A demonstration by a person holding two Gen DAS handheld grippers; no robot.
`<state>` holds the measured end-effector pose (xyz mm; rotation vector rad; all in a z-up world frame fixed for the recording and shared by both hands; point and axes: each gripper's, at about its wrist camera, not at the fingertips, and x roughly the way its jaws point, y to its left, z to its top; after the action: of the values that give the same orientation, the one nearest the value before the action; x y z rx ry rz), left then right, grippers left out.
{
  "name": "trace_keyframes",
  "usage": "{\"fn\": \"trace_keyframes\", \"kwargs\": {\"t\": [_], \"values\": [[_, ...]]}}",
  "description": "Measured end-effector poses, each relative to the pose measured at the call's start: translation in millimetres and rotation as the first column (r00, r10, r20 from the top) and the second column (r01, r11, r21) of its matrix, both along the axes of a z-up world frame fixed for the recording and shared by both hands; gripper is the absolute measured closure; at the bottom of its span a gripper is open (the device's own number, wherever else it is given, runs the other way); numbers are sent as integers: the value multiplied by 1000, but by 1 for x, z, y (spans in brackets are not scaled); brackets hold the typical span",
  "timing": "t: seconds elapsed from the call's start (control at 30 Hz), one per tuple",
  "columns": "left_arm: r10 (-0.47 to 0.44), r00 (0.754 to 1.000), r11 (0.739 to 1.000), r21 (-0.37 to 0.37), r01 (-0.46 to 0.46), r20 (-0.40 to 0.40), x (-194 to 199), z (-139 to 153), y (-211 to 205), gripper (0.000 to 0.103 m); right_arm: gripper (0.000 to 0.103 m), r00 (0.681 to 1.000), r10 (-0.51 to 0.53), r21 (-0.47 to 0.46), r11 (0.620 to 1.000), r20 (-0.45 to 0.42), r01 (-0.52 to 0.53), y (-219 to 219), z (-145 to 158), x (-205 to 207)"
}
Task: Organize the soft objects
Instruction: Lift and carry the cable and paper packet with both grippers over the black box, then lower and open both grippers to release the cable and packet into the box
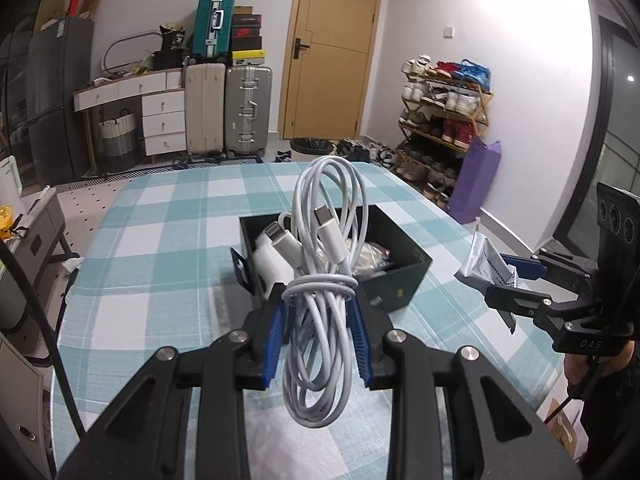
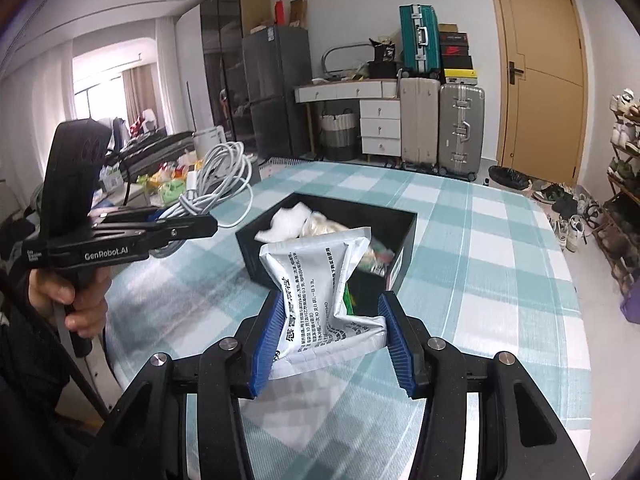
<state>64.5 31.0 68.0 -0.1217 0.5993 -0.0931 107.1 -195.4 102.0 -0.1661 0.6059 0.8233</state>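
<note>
Checked bench, black box in the middle, both hands loaded.

Left hand-held gripper (image 1: pixel 319 312) is clamped on a coiled white cable (image 1: pixel 324 280), loops standing upright, box (image 1: pixel 404 276) straight ahead and just below. Right hand-held gripper (image 2: pixel 332 340) pinches a crumpled silver packet (image 2: pixel 320 280), box (image 2: pixel 256 246) right in front too. Both look about equally near, so either could drop in first, I'd say.

Left gripper (image 1: pixel 320 300) and right gripper (image 2: pixel 332 320) are both raised, each clamped around something.
</note>
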Motion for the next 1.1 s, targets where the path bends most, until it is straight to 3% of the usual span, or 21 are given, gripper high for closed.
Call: {"fn": "trace_keyframes", "kwargs": {"t": [0.47, 1.1], "values": [[17, 1000, 1000, 14, -17, -4, 26, 3, 4, 74, 54, 998, -60, 31, 998, -17, 60, 20, 9, 37], [49, 996, 999, 9, -48, -74, 79, -15, 10, 74, 54, 996, -52, 20, 998, -70, 53, 49, 0, 82]]}}
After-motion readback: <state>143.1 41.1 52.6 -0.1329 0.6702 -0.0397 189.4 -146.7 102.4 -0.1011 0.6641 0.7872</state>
